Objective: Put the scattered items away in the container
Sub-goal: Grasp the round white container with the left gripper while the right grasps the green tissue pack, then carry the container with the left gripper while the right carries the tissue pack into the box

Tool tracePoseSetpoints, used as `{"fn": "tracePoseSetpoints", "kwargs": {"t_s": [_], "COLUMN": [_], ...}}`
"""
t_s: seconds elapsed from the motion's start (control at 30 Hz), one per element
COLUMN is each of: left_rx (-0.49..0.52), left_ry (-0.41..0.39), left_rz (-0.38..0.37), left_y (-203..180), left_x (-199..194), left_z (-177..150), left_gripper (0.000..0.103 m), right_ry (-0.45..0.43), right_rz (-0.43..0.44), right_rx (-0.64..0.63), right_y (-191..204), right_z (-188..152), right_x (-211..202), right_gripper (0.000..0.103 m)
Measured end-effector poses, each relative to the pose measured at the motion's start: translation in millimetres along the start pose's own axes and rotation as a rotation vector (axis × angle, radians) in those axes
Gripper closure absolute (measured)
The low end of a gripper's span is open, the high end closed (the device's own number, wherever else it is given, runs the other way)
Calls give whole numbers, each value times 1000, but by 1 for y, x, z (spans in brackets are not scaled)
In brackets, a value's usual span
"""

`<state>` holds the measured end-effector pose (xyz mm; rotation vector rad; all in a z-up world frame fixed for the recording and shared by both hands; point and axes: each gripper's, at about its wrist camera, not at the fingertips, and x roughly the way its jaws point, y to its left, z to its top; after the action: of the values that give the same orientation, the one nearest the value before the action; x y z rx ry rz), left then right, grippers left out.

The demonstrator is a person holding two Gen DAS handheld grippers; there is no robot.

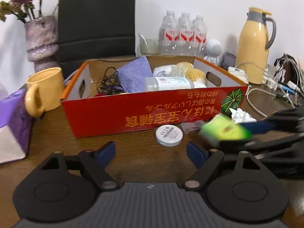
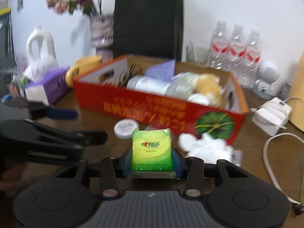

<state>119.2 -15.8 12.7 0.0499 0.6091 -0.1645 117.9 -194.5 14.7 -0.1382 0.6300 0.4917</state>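
Observation:
A red cardboard box [image 1: 133, 112] stands on the wooden table and holds a purple cloth, a white bottle, black cords and yellow sponges. My right gripper [image 2: 152, 161] is shut on a green tissue pack [image 2: 152, 150], just in front of the box [image 2: 133, 110]. In the left wrist view the pack [image 1: 226, 131] is blurred at the right. My left gripper [image 1: 151, 150] is open with nothing between its fingers. A round white tin [image 1: 169, 134] lies just ahead of it. Crumpled white paper [image 2: 210, 148] and a white disc [image 2: 187, 141] lie by the box's front corner.
A yellow mug [image 1: 45, 89] and a purple tissue box [image 1: 13, 117] stand left of the box. Behind it are a vase [image 1: 40, 39], a black bag [image 1: 96, 19], water bottles [image 1: 184, 34] and a yellow jug [image 1: 254, 43]. A white charger [image 2: 271, 114] and cables [image 1: 266, 98] lie at the right.

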Motion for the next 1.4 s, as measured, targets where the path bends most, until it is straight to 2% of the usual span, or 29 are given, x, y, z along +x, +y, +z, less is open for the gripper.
{"fn": "tracePoseSetpoints", "kwargs": {"t_s": [0.17, 0.23, 0.27, 0.47, 0.53, 0.57, 0.8, 0.97, 1.13, 1.23, 1.4], "left_rx": [30, 38, 33, 15, 15, 16, -9, -71, -36, -46, -34], "left_ry": [23, 46, 56, 75, 72, 70, 75, 16, -65, -70, -67], "left_rz": [-25, -12, -14, -15, -14, -14, -10, -42, -35, -44, -66], "left_y": [-17, -22, -22, -24, -25, -25, -21, -14, -13, -11, -16], "left_x": [26, 35, 39, 49, 50, 50, 29, -5, -31, -35, -35], "left_z": [7, 8, 9, 15, 17, 17, 9, 6, 13, 16, 10], "left_gripper": [33, 39, 43, 51, 61, 62, 63, 63, 63, 63, 63], "right_ry": [-105, -134, -141, -196, -199, -195, -166, -157, -192, -198, -201], "right_rz": [-24, -25, -26, 16, 29, 28, 9, 0, 5, 11, -1], "right_rx": [74, 78, 78, 63, 63, 65, 96, 80, 89, 136, 138], "right_y": [-26, -30, -31, -29, -29, -29, -29, -16, -9, -10, -12], "right_z": [8, 11, 12, 11, 9, 9, -1, -2, -7, -11, -15], "right_x": [-42, -53, -56, -68, -67, -65, -60, -60, -69, -70, -76], "right_gripper": [60, 60, 60, 60, 60, 60, 60, 60, 60, 60, 60]}}
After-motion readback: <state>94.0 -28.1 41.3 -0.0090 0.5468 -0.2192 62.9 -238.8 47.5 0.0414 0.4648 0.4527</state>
